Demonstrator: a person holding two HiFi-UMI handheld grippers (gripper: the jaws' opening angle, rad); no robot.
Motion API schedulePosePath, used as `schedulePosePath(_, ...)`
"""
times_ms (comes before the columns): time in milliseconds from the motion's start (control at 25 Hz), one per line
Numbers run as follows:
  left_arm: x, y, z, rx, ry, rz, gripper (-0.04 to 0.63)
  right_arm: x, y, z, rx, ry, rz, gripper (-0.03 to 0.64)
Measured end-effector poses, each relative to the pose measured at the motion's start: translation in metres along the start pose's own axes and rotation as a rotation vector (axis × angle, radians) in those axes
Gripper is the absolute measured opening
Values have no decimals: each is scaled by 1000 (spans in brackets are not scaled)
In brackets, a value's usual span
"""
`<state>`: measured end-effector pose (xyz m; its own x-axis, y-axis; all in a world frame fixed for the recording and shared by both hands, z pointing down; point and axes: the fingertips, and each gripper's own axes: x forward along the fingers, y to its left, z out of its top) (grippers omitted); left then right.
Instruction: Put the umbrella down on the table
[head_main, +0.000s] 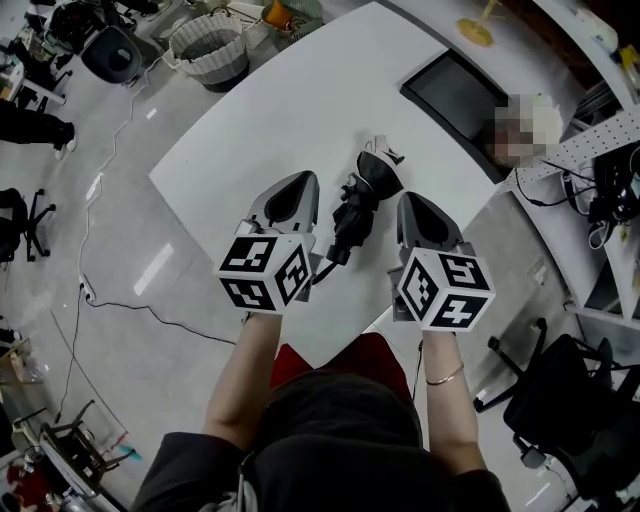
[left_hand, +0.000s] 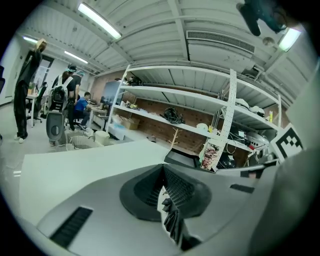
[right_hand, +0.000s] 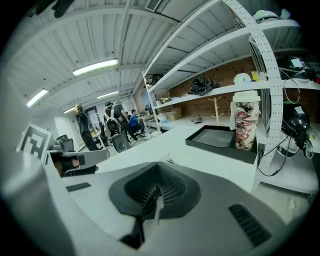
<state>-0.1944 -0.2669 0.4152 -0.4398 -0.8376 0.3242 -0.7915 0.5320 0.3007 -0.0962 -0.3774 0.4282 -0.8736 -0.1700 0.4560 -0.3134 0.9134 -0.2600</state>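
White and curved at its edge, the table fills the middle of our head view, with grey floor around it and a pale woven basket standing on the floor past its far left corner. We see the umbrella lying on the tabletop, folded, black, with a bit of white at its far end and its slim end pointing back toward us. It lies in the gap between our two grippers and neither one touches it. Our left gripper hovers just to the left of it. In the left gripper view its jaws are pressed together at the tips with nothing gripped between them, and dark folds, which look like the umbrella's, show through the slit lower down. Our right gripper hovers just to the right of the umbrella. In the right gripper view its ribbed pads meet as well, and it has hold of nothing. Farther along the table lies a shallow black tray, and a patterned tumbler stands upright at its right end. White shelving runs along the brick wall behind, and a few people stand well off in the room.
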Motion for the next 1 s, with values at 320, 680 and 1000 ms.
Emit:
schedulePosePath(320, -40, -4, 12, 11, -87, -12, 12, -29, -1, 15, 21, -72, 11, 18)
schedulePosePath(680, -79, -12, 17, 20, -131, 31, 12, -66, 3, 22, 4, -129, 31, 18)
schedulePosePath(1000, -117, -30, 16, 52, -172, 51, 12, -100, 12, 19, 22, -175, 59, 18)
